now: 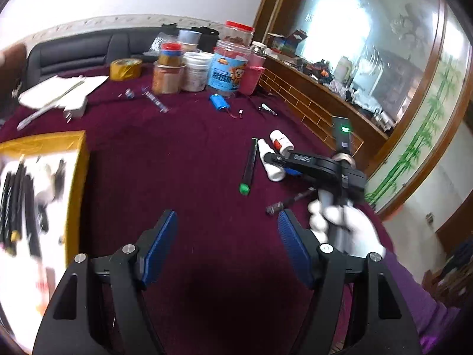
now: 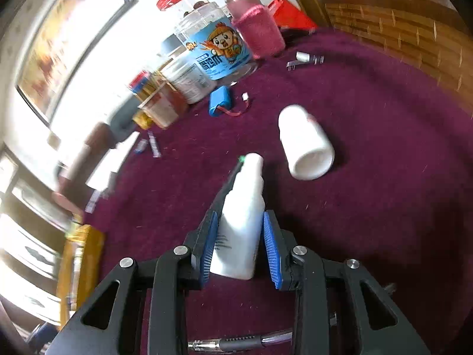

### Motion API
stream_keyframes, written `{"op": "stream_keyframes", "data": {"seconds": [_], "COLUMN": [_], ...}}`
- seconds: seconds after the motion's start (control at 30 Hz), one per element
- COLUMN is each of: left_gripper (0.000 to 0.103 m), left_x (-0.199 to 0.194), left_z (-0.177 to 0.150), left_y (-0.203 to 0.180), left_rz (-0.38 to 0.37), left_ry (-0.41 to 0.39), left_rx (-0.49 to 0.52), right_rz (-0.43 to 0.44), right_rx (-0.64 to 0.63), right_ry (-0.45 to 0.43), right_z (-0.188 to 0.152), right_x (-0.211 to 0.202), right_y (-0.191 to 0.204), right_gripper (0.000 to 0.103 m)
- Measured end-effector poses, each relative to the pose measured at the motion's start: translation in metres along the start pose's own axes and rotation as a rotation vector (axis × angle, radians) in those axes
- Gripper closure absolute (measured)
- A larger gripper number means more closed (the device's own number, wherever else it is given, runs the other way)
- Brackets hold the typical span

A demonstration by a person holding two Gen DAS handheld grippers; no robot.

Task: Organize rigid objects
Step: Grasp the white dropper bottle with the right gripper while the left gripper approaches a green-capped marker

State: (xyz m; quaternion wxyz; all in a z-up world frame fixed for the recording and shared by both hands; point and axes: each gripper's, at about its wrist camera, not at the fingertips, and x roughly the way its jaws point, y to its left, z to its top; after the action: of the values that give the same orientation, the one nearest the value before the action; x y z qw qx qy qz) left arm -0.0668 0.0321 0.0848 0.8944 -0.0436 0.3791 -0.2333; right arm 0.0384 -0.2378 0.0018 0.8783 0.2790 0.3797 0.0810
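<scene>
Closing on the white spray bottle.
My right gripper (image 2: 240, 245) brackets the spray bottle (image 2: 241, 222) lying on the purple cloth (image 2: 369, 177), pads beside it, not clearly clamped; I should squeeze squarely at mid-body, clear of the black pen (image 2: 224, 189); my left gripper (image 1: 227, 245) hangs open, empty.

Bright window glare — blurred, fisheye-warped edges, dark corners.

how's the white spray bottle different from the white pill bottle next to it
The spray bottle is slim with a narrow neck; the pill bottle is short and wide. The spray bottle sits between the fingers of the right tool; the pill bottle lies free on the cloth, apart from it. The pill bottle shows a red label in the left view; the spray bottle has faint dark print. Both are white plastic.
</scene>
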Motion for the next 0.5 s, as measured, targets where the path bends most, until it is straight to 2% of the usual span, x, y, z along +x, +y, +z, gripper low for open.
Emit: {"op": "stream_keyframes", "data": {"seconds": [0.17, 0.5], "left_gripper": [0.034, 0.034], "left_x": [0.062, 0.162], "left_z": [0.021, 0.044], "left_y": [-0.017, -0.055], "left_rz": [0.041, 0.073], "left_ry": [0.074, 0.152], "left_rx": [0.061, 0.245], "right_rz": [0.068, 0.088], "right_rx": [0.071, 0.071], "right_ry": [0.003, 0.019], "right_z": [0.002, 0.002], "right_x": [-0.005, -0.004], "right_y": [-0.014, -0.017], "right_gripper": [0.077, 0.077]}}
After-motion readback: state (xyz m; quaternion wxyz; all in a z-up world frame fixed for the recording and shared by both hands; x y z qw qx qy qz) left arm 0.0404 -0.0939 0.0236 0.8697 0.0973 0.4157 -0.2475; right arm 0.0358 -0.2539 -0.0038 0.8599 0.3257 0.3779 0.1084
